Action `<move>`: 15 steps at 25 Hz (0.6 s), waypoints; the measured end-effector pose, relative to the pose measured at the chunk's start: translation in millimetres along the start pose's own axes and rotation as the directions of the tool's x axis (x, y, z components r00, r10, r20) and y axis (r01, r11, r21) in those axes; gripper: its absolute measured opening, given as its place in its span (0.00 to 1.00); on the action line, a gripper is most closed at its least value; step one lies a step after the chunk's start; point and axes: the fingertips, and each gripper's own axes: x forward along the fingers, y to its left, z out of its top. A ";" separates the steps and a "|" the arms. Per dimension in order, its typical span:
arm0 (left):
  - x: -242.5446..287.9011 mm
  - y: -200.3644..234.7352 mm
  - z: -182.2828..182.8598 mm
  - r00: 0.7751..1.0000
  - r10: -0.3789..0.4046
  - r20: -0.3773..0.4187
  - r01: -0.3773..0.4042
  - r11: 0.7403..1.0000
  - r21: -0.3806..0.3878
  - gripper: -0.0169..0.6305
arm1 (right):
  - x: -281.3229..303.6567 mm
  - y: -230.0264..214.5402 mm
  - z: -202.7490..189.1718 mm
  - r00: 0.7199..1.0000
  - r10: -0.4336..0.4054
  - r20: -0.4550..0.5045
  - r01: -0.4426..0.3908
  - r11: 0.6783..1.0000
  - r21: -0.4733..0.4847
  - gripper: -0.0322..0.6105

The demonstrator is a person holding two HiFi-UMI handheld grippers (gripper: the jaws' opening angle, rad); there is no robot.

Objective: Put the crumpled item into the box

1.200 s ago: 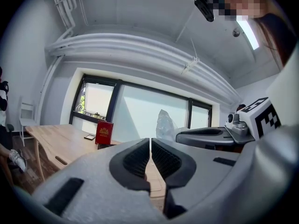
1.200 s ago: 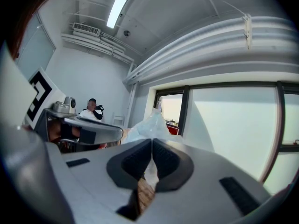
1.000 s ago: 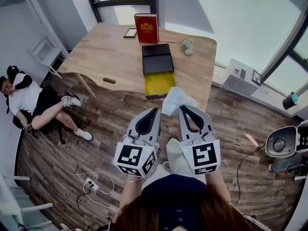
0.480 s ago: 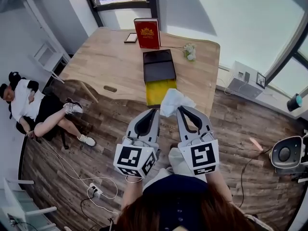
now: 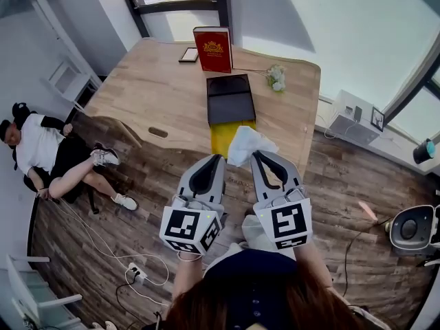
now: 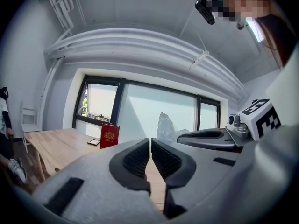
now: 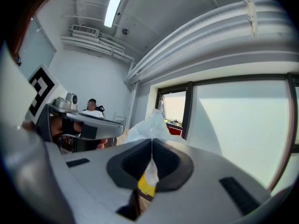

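Though both tools are held side by side above the plank floor, only one carries anything. The left gripper has its jaws pressed together with nothing between them. The right gripper, just beside it and not touching, has its jaws clamped on the lower edge of the crumpled item, a white, crinkly wad that stands up past the fingertips. In the head view the wad overlaps the near right corner of the box, whose yellow inside lies open at the near edge of the wooden table; how high the wad hangs above it cannot be told. The box's black lid lies flat just behind the yellow part, toward the middle of the table. To the left of the box a wide stretch of bare tabletop runs out to the curved left edge, while to the right only a narrow strip remains before the table's right edge. A small white sprig lies near the far end of that strip. Behind the lid a red book stands upright at the far edge, with a small dark flat object just beside it. Well to the left, a person sits on the floor, and cables run to a power strip.
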 end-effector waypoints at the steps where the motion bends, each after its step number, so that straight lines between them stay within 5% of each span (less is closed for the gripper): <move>1: 2.5 2.8 -0.1 1.000 0.003 -0.002 -0.003 1.000 0.001 0.08 | 3.9 -1.5 -0.7 1.000 0.002 -0.002 -0.002 1.000 -0.002 0.09; 15: 37.3 27.8 -1.7 0.998 0.051 -0.020 -0.052 0.999 -0.007 0.08 | 52.3 -19.5 -16.0 0.997 0.067 -0.047 -0.068 0.997 -0.032 0.09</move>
